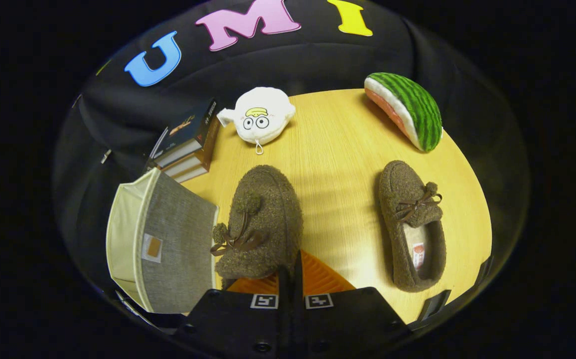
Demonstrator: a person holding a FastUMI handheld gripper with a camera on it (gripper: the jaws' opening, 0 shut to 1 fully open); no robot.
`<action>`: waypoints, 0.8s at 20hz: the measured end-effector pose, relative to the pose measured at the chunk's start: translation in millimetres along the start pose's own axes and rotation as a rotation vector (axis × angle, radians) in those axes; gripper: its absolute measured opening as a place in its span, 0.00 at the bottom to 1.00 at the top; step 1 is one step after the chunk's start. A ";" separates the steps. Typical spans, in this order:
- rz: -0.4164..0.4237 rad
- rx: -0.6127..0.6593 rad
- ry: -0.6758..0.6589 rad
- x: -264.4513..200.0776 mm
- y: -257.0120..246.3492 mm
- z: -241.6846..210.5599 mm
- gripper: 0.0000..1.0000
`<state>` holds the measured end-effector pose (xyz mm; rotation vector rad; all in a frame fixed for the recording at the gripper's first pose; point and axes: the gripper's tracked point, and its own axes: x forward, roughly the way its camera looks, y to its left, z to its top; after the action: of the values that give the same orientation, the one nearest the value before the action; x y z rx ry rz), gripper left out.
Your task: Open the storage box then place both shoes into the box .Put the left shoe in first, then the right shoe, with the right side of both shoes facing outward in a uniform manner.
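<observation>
My gripper (290, 273) is shut on the rim of a brown fuzzy shoe (263, 219). The shoe hangs just ahead of the fingers, turned on its side, with its bow and pompoms facing left toward the box. The grey fabric storage box (178, 244) stands directly left of that shoe, almost touching it, and its cream lining (123, 232) shows on the far left side. The second brown shoe (412, 224) lies flat on the wooden table (338, 149) to the right of the fingers, toe pointing away and opening upward.
A stack of books (188, 144) sits behind the box. A white plush toy (263, 117) lies beyond the held shoe, and a watermelon-slice plush (407, 109) rests at the table's far right. Bare wood lies between the two shoes.
</observation>
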<state>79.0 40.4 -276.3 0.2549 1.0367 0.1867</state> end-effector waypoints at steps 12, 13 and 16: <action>0.212 0.108 -0.082 -91.9 137.1 45.9 0.05; 0.245 0.112 -0.069 -94.3 159.0 49.2 0.05; 0.320 0.126 -0.045 -101.3 204.9 48.9 0.05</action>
<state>64.3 202.6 -108.7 0.5378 0.9603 0.4031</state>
